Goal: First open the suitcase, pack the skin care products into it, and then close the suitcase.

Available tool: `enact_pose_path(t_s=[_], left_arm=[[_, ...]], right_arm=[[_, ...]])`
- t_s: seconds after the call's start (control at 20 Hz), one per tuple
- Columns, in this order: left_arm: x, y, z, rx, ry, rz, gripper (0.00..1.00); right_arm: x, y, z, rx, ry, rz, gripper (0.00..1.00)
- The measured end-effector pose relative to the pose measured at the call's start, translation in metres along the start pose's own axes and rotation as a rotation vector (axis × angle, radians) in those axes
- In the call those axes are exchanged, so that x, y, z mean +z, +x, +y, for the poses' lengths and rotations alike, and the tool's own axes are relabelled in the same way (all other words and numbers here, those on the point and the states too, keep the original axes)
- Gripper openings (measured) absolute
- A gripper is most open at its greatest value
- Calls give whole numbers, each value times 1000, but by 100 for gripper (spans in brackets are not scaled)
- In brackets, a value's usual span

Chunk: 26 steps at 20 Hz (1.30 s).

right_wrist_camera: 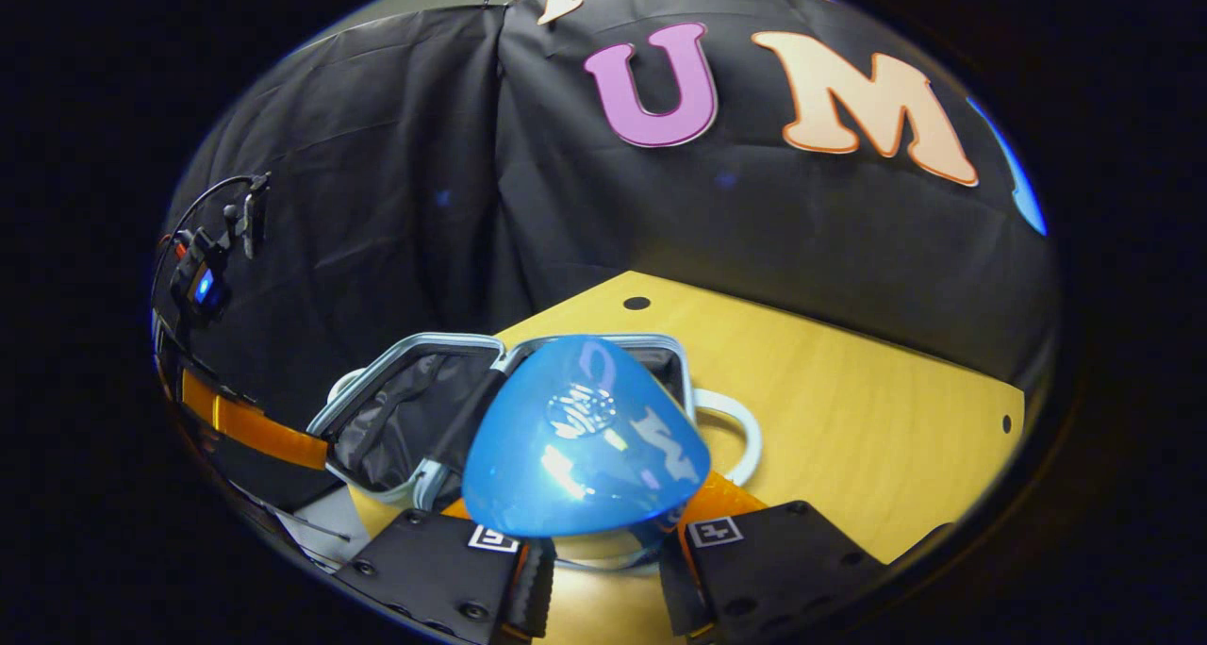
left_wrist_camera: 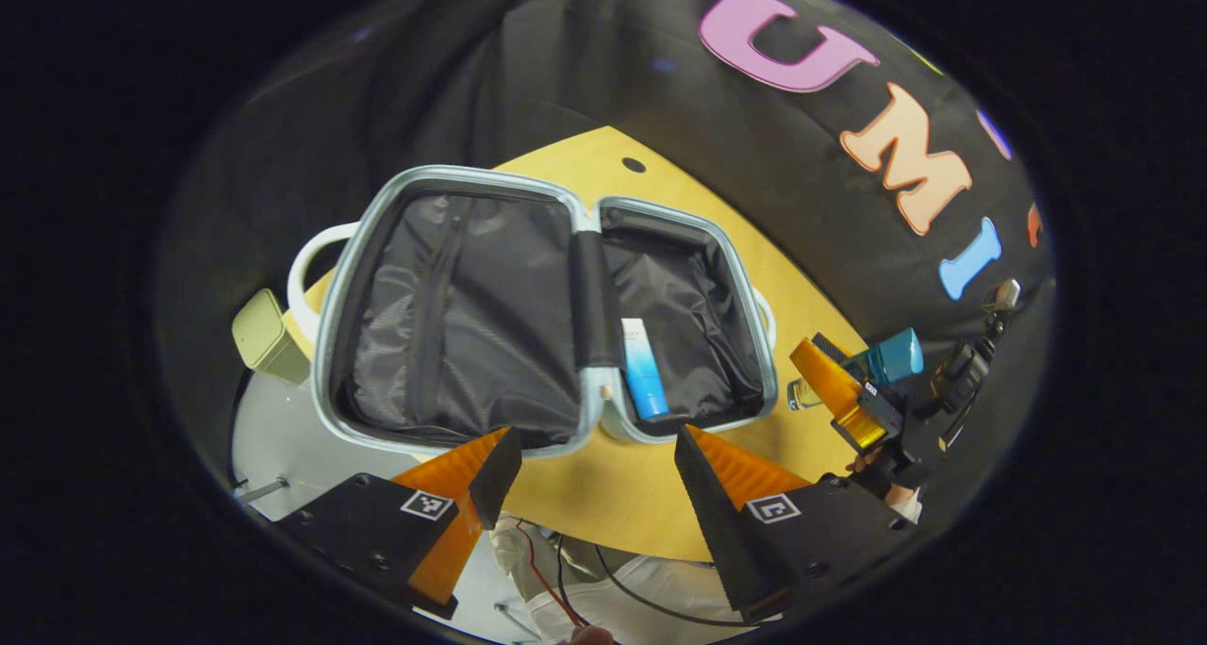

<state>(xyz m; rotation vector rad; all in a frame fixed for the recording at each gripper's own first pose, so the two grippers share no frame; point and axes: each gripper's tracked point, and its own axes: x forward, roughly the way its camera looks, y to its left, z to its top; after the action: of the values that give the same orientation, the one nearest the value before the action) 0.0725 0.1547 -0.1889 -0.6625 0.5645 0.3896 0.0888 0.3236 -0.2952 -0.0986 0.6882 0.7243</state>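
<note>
The suitcase (left_wrist_camera: 528,315) lies wide open on the bench (left_wrist_camera: 613,494), both black-lined halves facing up. In the half at 3 o'clock, a blue and white tube (left_wrist_camera: 643,367) lies against the hinge, long axis running 12 to 6, blue end nearest me. My left gripper (left_wrist_camera: 596,456) hangs spread wide and empty at the suitcase's near edge. My right gripper (right_wrist_camera: 603,555) is clamped on a blue-capped bottle (right_wrist_camera: 585,442), cap toward 12 o'clock. Its embossed mark is too blurred to read.
</note>
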Motion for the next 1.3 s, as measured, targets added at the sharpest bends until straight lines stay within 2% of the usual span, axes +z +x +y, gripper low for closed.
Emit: enact_pose_path(t_s=[0.25, 0.45, 0.5, 0.55, 0.65, 0.75, 0.95, 1.3], left_arm=[[19, -19, 51, 55, -66, -57, 96], [31, -26, 86, 105, -104, -80, 96], [33, -29, 95, 123, -113, -84, 94], [36, -33, 104, 137, -116, -92, 97], [40, -35, 121, 163, -126, -104, 97], [43, -32, 135, 180, -148, -106, 96], [44, -36, 164, 210, -175, -106, 97], [53, -31, 206, 217, -232, -117, 96]], right_arm=[[-44, 52, 11, -4, -37, 133, 51], [-70, 64, 5, -31, -54, 203, 51], [-74, 67, 3, -39, -48, 215, 51], [-81, 68, 1, -46, -42, 231, 51], [-93, 70, -2, -57, -29, 267, 51], [-86, 69, 5, -39, -12, 245, 53], [-63, 64, 0, -73, -27, 180, 100], [-20, 42, -6, -89, 33, 74, 100]])
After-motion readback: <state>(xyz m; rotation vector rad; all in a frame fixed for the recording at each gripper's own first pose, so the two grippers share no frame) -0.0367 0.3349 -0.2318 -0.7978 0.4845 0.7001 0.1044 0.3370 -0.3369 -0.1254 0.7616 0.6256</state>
